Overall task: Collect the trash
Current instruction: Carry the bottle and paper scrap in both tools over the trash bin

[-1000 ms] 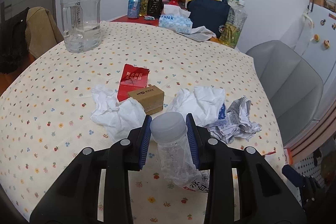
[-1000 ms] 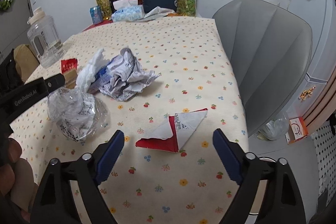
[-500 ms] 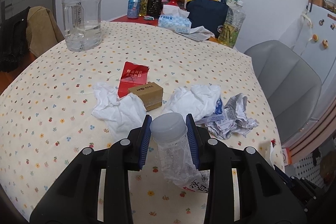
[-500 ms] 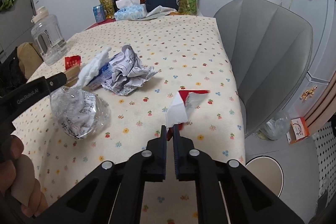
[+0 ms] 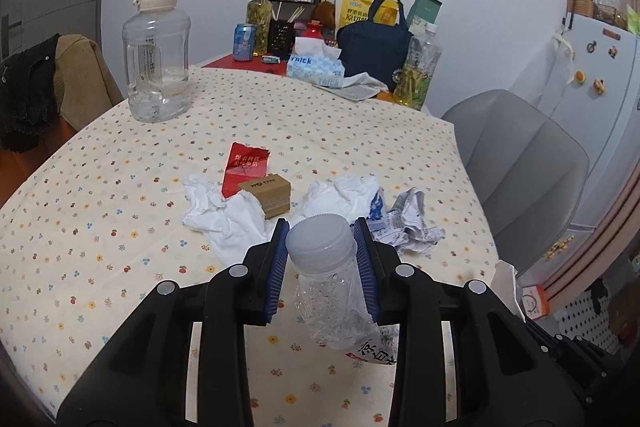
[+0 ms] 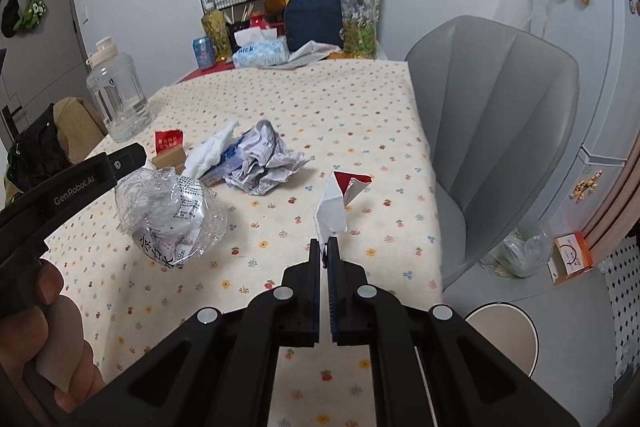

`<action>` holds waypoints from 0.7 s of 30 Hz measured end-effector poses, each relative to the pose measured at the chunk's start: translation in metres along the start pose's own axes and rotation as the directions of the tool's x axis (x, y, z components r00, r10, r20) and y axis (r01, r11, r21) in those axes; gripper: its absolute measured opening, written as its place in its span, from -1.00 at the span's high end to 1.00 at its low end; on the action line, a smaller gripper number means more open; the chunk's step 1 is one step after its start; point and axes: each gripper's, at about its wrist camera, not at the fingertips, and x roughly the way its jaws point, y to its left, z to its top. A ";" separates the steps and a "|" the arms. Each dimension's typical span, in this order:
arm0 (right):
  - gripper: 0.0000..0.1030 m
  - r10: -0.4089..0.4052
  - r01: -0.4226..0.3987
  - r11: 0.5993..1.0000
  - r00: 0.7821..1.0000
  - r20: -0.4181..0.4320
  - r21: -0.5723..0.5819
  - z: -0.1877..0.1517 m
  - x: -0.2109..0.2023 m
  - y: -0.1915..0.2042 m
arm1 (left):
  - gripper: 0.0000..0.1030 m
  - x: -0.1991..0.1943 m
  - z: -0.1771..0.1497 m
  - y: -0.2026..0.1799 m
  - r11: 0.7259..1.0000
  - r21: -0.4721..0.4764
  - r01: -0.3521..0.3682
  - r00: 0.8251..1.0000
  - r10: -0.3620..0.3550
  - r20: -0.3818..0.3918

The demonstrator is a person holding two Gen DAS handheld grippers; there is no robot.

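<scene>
Right wrist view shows the right tongs [image 6: 325,247] pinched together on the lower corner of a red-and-white wrapper [image 6: 335,205], which stands up off the table [image 6: 360,99] in the air. The left tongs [image 5: 322,247] are clamped on a crushed bottle [image 5: 326,279] just below its white cap, the crumpled body hanging beneath them above the table edge.

Both loads look ready for carrying to a bin; a round white one [image 6: 502,333] sits on the floor below the right tongs, beside the chair [image 6: 500,115]. The wrapper is held by a thin edge only, so a slow, steady swing should keep it from slipping or flapping loose. The bottle grip near the neck seems firm, but tilting it could let it pivot.

Left on the table: tissues [image 5: 228,215], crumpled paper [image 5: 408,223], a red packet [image 5: 244,167] and a small box [image 5: 268,193].
</scene>
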 end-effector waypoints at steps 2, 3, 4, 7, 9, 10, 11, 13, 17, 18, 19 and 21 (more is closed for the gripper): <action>0.91 -0.005 0.005 1.000 1.000 0.010 0.009 -0.001 -0.007 -0.004 | 0.36 -0.004 -0.001 -0.004 1.000 0.009 0.009 1.000 -0.009 0.003; 0.91 -0.008 0.008 1.000 1.000 0.016 0.014 -0.002 -0.011 -0.006 | 0.36 -0.005 -0.001 -0.006 1.000 0.013 0.012 1.000 -0.012 0.004; 0.91 -0.010 0.010 1.000 1.000 0.019 0.017 -0.003 -0.013 -0.008 | 0.36 -0.007 -0.002 -0.010 1.000 0.020 0.017 1.000 -0.017 0.005; 0.91 -0.018 0.017 0.999 1.000 0.026 0.030 -0.005 -0.022 -0.015 | 0.36 -0.013 -0.004 -0.018 0.999 0.035 0.026 1.000 -0.027 0.013; 0.91 -0.023 0.022 0.999 0.999 0.035 0.037 -0.005 -0.028 -0.020 | 0.36 -0.016 -0.006 -0.024 0.998 0.046 0.033 0.999 -0.034 0.015; 0.91 -0.027 0.025 0.999 0.999 0.040 0.041 -0.005 -0.031 -0.022 | 0.36 -0.017 -0.007 -0.028 0.998 0.055 0.039 0.999 -0.040 0.014; 0.91 -0.030 0.028 0.998 0.998 0.047 0.047 -0.004 -0.034 -0.026 | 0.36 -0.018 -0.008 -0.031 0.997 0.061 0.044 0.999 -0.045 0.013; 0.91 -0.043 0.039 0.997 0.997 0.062 0.062 -0.003 -0.041 -0.033 | 0.36 -0.019 -0.010 -0.039 0.996 0.074 0.053 0.998 -0.054 0.012; 0.91 -0.066 0.058 0.994 0.995 0.078 0.097 -0.003 -0.050 -0.048 | 0.36 -0.022 -0.014 -0.056 0.992 0.107 0.072 0.997 -0.073 0.010; 0.91 -0.071 0.062 0.992 0.994 0.081 0.107 -0.004 -0.053 -0.053 | 0.36 -0.023 -0.015 -0.060 0.990 0.115 0.076 0.997 -0.078 0.009; 0.91 -0.074 0.065 0.991 0.994 0.083 0.113 -0.004 -0.054 -0.056 | 0.36 -0.023 -0.016 -0.064 0.989 0.122 0.081 0.997 -0.082 0.008; 0.91 -0.083 0.071 0.989 0.993 0.088 0.132 -0.006 -0.058 -0.066 | 0.36 -0.024 -0.018 -0.074 0.986 0.142 0.089 0.996 -0.091 0.005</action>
